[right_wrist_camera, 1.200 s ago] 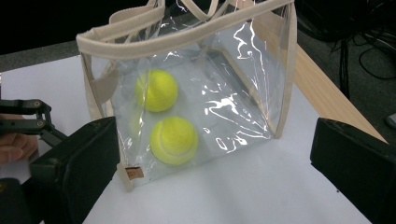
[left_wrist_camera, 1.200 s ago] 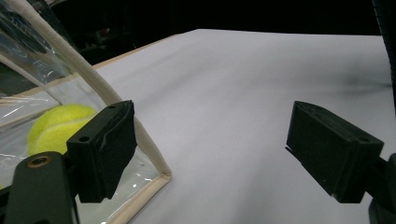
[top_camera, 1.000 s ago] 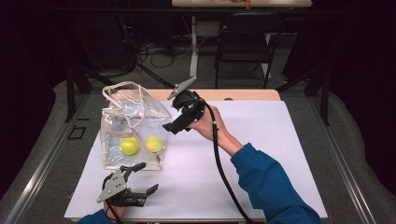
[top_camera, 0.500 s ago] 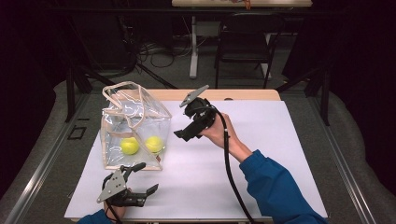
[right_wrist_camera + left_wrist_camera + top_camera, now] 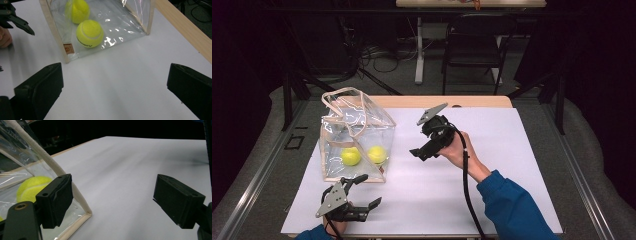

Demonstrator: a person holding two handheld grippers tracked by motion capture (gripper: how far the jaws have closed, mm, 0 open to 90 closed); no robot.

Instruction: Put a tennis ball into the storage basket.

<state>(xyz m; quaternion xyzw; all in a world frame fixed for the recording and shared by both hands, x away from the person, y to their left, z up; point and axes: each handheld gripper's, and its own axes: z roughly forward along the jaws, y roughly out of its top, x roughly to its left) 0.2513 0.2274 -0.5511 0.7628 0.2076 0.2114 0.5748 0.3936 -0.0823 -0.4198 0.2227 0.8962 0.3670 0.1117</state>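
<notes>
A clear plastic tote bag (image 5: 357, 125) with beige trim stands on the left of the white table sheet (image 5: 512, 150). Two yellow tennis balls (image 5: 351, 156) (image 5: 376, 154) lie inside it. My left gripper (image 5: 369, 190) rests open near the front edge, just in front of the bag's near corner. In the left gripper view, that gripper (image 5: 116, 202) has one jaw beside the bag's trim (image 5: 77, 197), and a ball (image 5: 31, 187) shows through the plastic. My right gripper (image 5: 419, 151) is held open above the sheet, right of the bag. The right gripper (image 5: 115, 90) faces both balls (image 5: 90, 33) (image 5: 77, 10).
A wooden table edge (image 5: 442, 101) runs along the far side of the sheet. A black chair (image 5: 472, 50) and cables stand on the floor beyond. The right gripper's cable (image 5: 467, 190) trails across the sheet toward a blue sleeve (image 5: 512, 210).
My right gripper has drawn away from the bag's top, moving right and toward the person. The left gripper has stayed in place.
</notes>
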